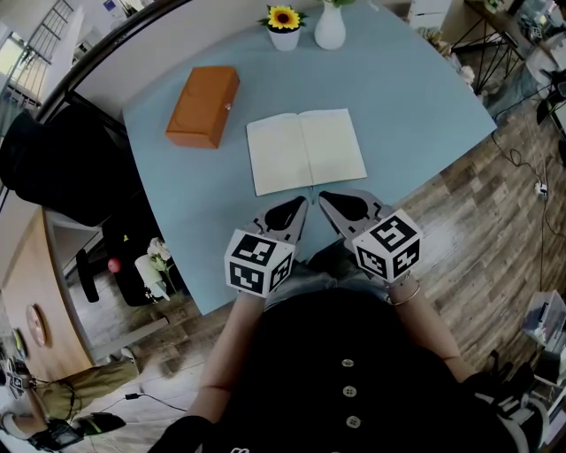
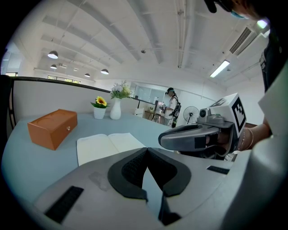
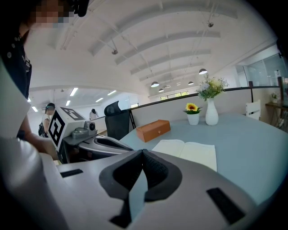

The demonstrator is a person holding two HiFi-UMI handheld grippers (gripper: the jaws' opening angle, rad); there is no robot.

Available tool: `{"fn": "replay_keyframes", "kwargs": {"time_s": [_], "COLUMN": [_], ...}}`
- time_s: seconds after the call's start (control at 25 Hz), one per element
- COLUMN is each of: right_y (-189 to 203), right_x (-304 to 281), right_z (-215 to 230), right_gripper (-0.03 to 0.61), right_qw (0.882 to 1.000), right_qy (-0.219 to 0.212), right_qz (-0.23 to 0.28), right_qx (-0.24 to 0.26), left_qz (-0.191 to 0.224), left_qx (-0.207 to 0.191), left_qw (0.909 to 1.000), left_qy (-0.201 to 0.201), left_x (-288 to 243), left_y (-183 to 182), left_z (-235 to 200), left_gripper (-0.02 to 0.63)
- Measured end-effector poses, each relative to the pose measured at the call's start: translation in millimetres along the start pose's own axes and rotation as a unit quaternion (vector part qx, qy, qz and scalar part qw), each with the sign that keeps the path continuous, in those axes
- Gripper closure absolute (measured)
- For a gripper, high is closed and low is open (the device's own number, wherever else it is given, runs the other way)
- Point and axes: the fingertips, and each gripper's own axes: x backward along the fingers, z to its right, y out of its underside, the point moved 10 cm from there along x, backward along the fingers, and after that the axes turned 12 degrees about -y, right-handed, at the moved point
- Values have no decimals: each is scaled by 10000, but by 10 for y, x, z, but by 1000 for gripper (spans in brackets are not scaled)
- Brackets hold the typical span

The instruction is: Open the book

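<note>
We see a rounded light blue table (image 1: 416,106). On it a cream-paged book (image 1: 305,149) lies flat and already open, its pages blank. Beyond the book's left side sits an orange rectangular box (image 1: 203,104). Just on the book's near side, our left gripper (image 1: 302,203) and right gripper (image 1: 323,196) hang side by side, each with jaws closed on nothing. Far beyond the book stand a white ceramic vase (image 1: 330,26) and a small potted sunflower (image 1: 284,26). We judge one risk: a closed tip nudging the near edge could crease a page or push the book away.
</note>
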Motion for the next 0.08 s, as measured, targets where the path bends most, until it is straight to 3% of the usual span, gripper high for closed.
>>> {"fn": "replay_keyframes", "kwargs": {"time_s": [0.08], "right_y": [3], "right_x": [1], "right_z": [-10], "right_gripper": [577], "right_qw": [10000], "right_qy": [-3], "right_qz": [-9], "right_qx": [2], "left_qz": [-6], "left_qx": [8], "left_qw": [10000], "left_qy": [-1], "left_x": [8], "left_y": [6], "left_z": [5], "left_gripper": [601]}}
